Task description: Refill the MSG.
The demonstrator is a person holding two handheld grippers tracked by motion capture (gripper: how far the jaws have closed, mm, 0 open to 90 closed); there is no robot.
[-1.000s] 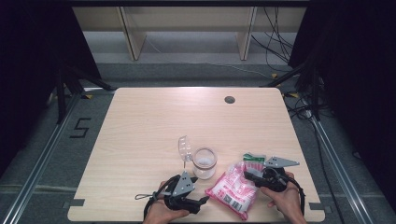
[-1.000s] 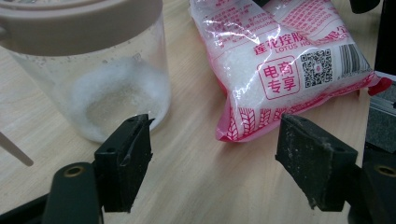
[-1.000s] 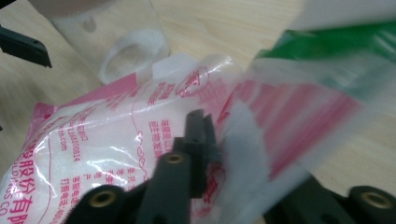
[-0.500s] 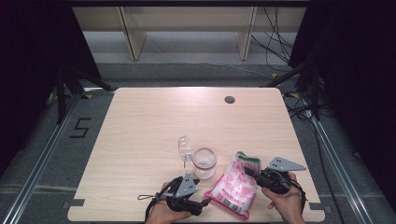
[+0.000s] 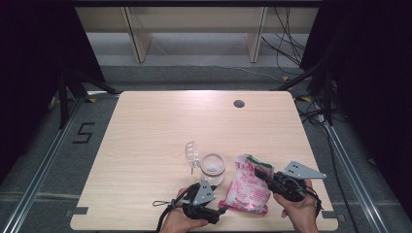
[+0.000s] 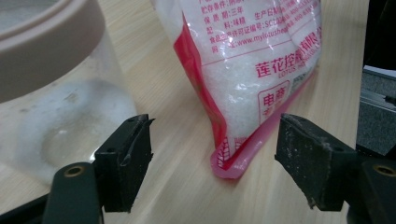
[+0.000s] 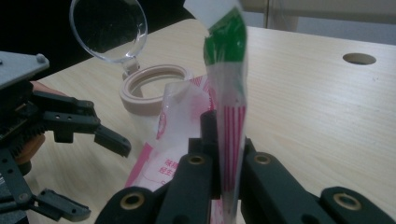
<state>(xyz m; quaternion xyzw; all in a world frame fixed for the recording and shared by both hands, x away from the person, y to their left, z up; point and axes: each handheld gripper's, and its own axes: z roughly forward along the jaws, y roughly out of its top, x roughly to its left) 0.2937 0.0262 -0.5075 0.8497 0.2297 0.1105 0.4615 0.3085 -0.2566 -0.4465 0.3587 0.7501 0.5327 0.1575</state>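
A pink-and-white bag of white granules (image 5: 248,189) with a green top stands tilted near the table's front edge. My right gripper (image 5: 257,172) is shut on its top edge, and in the right gripper view the jaws (image 7: 224,126) pinch the thin film below the green strip (image 7: 229,56). To the bag's left stands a clear jar (image 5: 213,167) with a beige rim, its hinged clear lid (image 5: 192,153) swung open. My left gripper (image 5: 219,209) is open. In the left gripper view its jaws (image 6: 212,158) stand on either side of the bag's lower corner (image 6: 229,163) without touching it, and the jar (image 6: 51,93) is at the left.
The wooden table (image 5: 160,126) has a round cable hole (image 5: 238,103) at the back right. Shelf legs (image 5: 136,39) stand beyond the far edge, and cables (image 5: 291,43) lie on the floor at the right. The jar and bag sit close to the front edge.
My right gripper has risen with the bag's top edge, so the bag stands more upright than before. The left gripper and the jar have stayed in place.
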